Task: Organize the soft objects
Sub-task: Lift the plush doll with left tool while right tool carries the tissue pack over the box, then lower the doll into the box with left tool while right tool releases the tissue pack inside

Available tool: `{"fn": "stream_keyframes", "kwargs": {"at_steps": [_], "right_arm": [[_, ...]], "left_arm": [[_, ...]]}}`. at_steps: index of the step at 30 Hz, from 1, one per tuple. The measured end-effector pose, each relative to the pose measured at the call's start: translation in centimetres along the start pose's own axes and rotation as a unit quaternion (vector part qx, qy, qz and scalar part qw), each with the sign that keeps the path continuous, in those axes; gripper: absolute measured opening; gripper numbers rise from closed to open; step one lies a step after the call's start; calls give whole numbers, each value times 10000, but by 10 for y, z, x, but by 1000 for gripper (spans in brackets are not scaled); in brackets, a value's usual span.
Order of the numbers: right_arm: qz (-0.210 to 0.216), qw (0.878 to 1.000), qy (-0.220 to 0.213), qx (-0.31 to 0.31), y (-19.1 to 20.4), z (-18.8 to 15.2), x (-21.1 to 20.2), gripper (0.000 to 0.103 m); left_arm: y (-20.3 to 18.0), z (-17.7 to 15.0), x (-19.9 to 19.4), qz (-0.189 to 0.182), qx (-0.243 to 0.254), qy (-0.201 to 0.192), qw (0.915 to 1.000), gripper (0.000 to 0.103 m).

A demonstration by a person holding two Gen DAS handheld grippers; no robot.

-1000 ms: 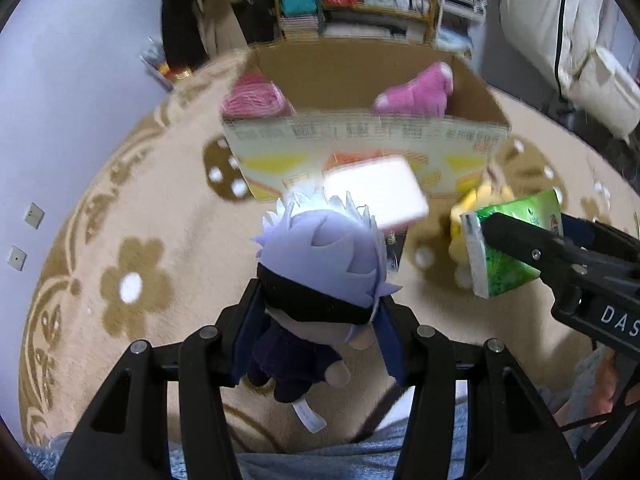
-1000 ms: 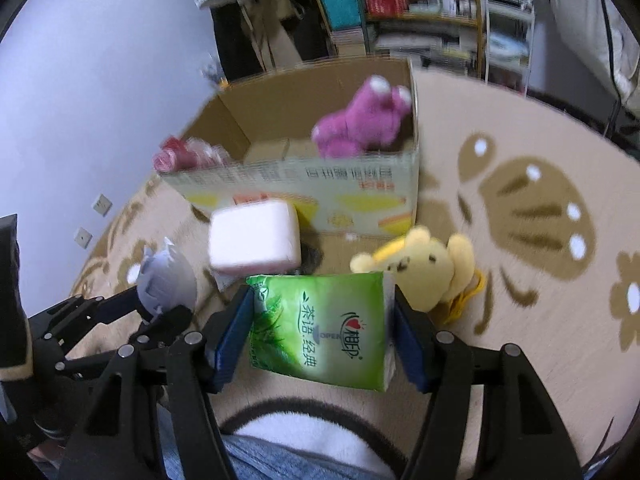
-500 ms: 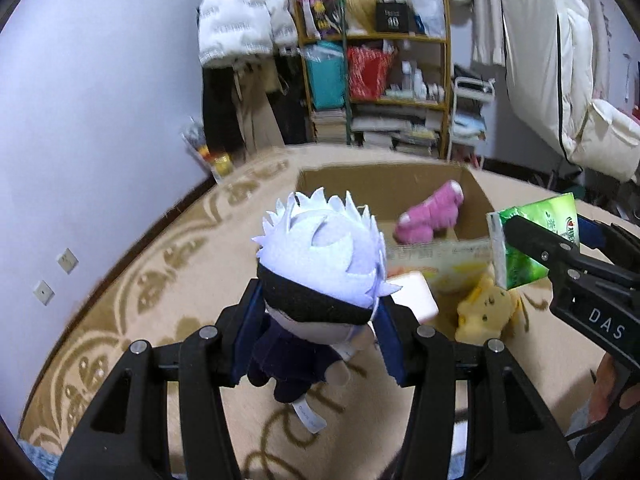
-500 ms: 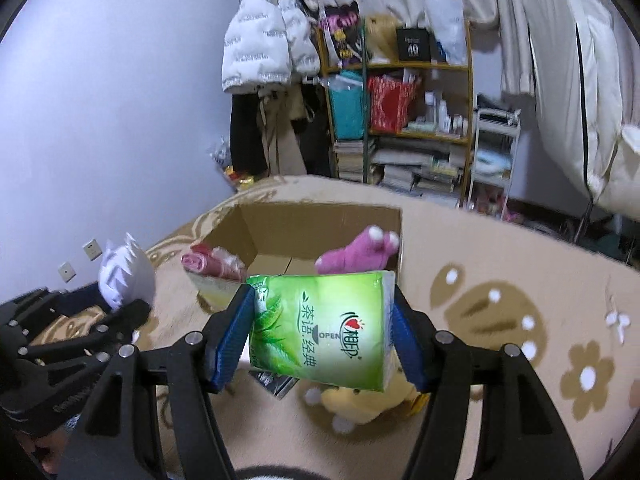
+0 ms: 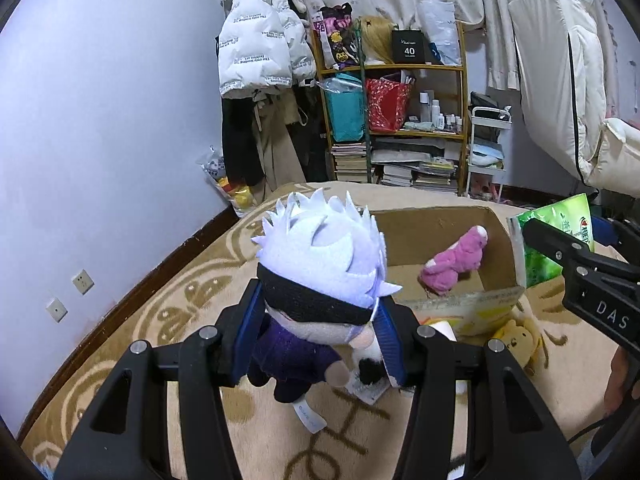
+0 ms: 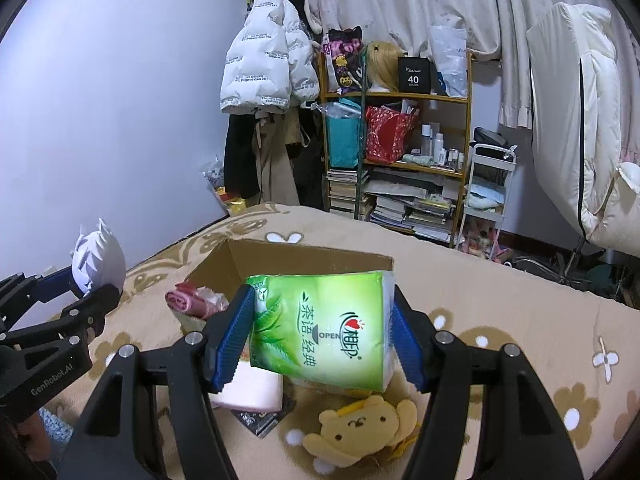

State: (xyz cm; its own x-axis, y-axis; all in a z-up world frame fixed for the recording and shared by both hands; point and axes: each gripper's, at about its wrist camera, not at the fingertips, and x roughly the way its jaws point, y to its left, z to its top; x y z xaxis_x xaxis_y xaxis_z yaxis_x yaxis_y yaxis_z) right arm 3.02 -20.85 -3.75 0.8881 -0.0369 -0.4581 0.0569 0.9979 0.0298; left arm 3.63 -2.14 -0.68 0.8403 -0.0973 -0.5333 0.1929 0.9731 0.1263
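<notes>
Jaws clamp an upright plush doll (image 5: 320, 280) left, a seemingly widthwise tissue pack (image 6: 320, 328) right.

- Left wrist cam: sits behind its own blue-padded fingers (image 5: 250, 332), raised above the beige flower-pattern carpet (image 5: 192, 292), facing fwd & slightly down toward the open brown cardboard box (image 5: 436, 236) and the wooden bookshelf (image 5: 394, 116) at the far wall.
- Right wrist cam: same heading, just to the right, close by; box (image 6: 304, 258) nearer.
- Shared: box, shelf (image 6: 404, 136), white puffer jacket (image 5: 260, 44), carpet; each cam catches the other tool at frame edge.
</notes>
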Motion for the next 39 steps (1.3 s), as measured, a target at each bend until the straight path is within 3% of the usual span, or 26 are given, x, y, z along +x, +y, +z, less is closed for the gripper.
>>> {"fn": "stream_keyframes", "kwargs": {"at_steps": [9,17,39], "right_arm": [[-16,10000,25,17,-6,3,19,69],[53,9999,86,101,-11,3,33,69],[231,9993,172,226,-17,7,70,70]], "left_arm": [[-13,24,29,-77,58,-159,9998,51],[-9,37,59,-255,-248,216,9991,51],[-30,57,94,-756,-126,243,9968,52]]}}
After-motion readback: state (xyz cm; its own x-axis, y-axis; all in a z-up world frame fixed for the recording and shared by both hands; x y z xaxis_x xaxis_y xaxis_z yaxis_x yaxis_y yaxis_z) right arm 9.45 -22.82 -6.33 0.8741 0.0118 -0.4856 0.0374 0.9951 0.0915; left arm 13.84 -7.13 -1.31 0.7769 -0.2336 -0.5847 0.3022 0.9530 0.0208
